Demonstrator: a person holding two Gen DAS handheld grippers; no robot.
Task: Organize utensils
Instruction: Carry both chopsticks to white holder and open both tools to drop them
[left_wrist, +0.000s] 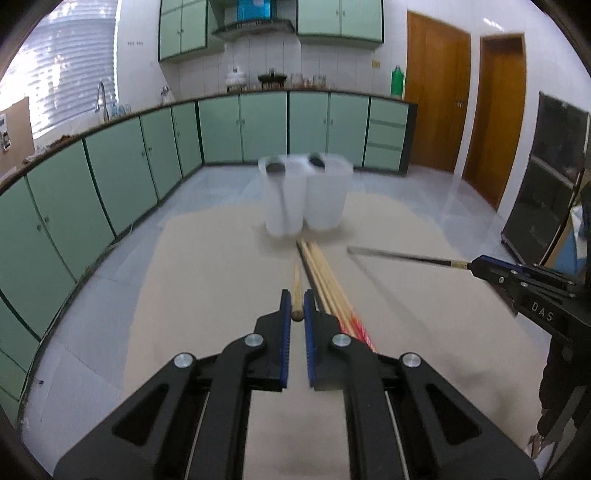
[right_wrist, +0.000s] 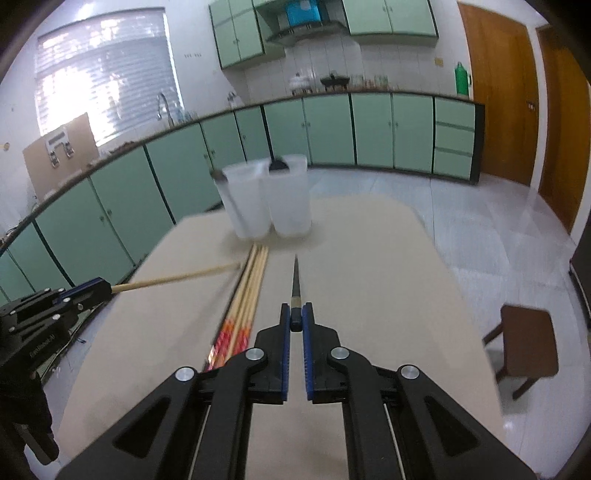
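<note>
White "DAS" lettering on right gripper (left_wrist: 476, 265)

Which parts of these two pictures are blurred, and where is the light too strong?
Left wrist view: the two plastic cups are smeared by motion, and the window is washed out. Right wrist view: the cups are blurred too, the window glares, and the counter bends from the fisheye lens.

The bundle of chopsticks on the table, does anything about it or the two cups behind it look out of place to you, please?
Nothing looks spilled or damaged. The bundle of light wooden chopsticks with red-patterned ends lies tidy on the beige table, tips near the two upright translucent plastic cups. Each cup already holds a dark-headed utensil.
</note>
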